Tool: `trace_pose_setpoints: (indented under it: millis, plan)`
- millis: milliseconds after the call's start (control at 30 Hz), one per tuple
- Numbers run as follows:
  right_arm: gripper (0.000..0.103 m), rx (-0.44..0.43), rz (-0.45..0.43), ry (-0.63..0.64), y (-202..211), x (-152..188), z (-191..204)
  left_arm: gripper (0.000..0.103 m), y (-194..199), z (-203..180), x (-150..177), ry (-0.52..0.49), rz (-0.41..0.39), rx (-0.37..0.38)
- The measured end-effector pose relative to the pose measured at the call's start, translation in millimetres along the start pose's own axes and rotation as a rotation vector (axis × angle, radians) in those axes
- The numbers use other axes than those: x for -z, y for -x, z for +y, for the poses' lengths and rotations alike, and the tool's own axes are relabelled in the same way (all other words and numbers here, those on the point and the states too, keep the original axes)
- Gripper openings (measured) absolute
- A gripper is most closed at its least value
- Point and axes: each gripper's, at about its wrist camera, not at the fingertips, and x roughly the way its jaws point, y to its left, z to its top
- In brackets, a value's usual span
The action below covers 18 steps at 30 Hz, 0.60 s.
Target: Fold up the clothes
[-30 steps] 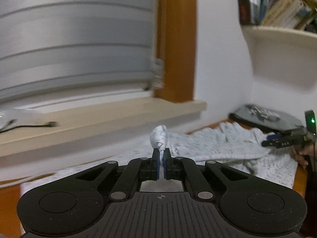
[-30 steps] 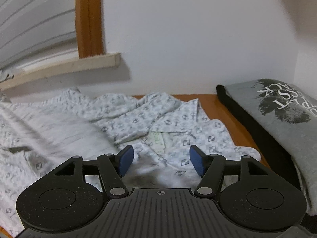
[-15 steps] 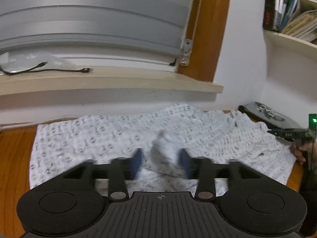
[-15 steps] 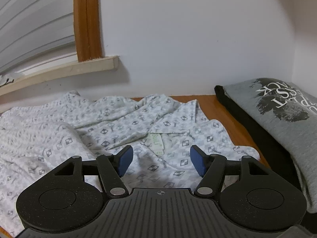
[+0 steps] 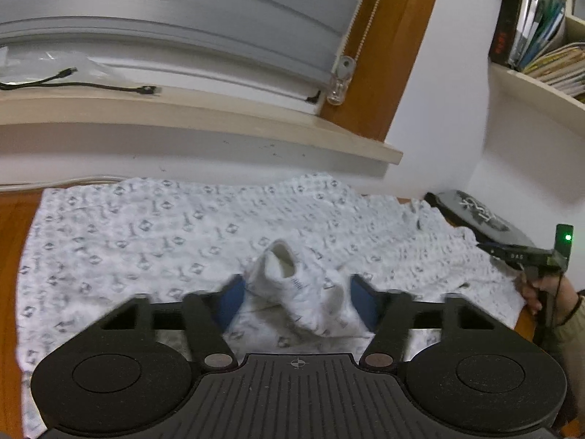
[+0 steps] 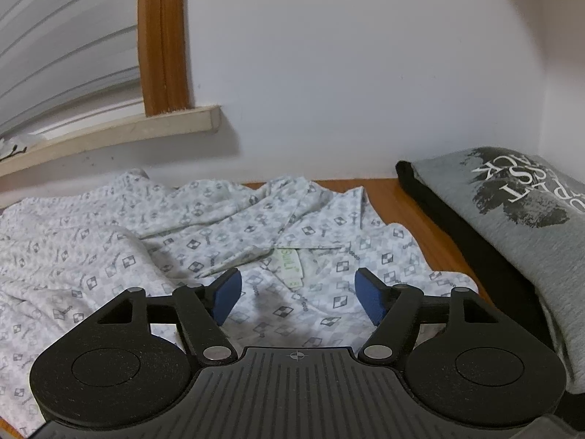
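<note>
While the patterned shirt lies spread flat across the wooden table, both tongs stand wide and hold nothing.

Left wrist view, left to right: a black cable rests on the pale window sill, under the grey blind. A clear pull knob hangs from the blind's bead chain beside the brown window frame. Below the sill the shirt covers most of the table, with bare wood showing at far left. Left gripper: jaws well apart, blue pads visible either side. Between them a bunched cuff or sleeve end stands up from the fabric, its opening facing the camera; whether it touches either pad I cannot tell, as the left pad is blurred. Further right, a grey printed garment lies folded by the wall. A shelf with books sits high on the right. At the right edge, a hand holds the right gripper, a green light lit on it.

Right wrist view: the shirt's collar end lies nearest, with a pale neck label between the open pads. Right gripper over the collar region, just above the cloth, not gripping. The grey printed garment lies on a dark item at right, beside the shirt, not touching it.
</note>
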Motion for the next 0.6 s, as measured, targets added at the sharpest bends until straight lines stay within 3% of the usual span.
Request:
trace_pose_setpoints:
  millis: [100,200,233,300,367,400,600]
  plan:
    - [0.068,-0.030,-0.037,0.012,13.5,2.1,-0.6,0.044,-4.8,-3.0,-3.2,-0.005,-0.005,-0.010]
    - [0.063,-0.046,-0.039,0.051,32.8,4.7,-4.2,0.031,-8.8,-4.3,-5.3,-0.007,-0.005,-0.017]
    - [0.057,-0.065,-0.035,0.076,40.8,6.8,-6.3,0.025,-9.9,-4.2,-5.9,-0.005,-0.008,-0.021]
    - [0.049,-0.072,-0.016,0.134,51.5,10.6,-5.0,0.023,-12.0,-3.7,-7.2,-0.002,-0.014,-0.025]
    - [0.029,-0.088,0.010,0.185,58.2,14.1,1.7,0.018,-14.4,-2.7,-9.1,0.001,-0.019,-0.027]
    - [0.026,-0.105,0.018,0.202,60.1,14.7,6.4,0.018,-15.4,-2.3,-10.0,0.000,-0.023,-0.030]
    - [0.027,-0.204,0.068,0.301,51.6,12.0,38.2,0.009,-19.5,-2.4,-17.3,-0.005,-0.039,-0.044]
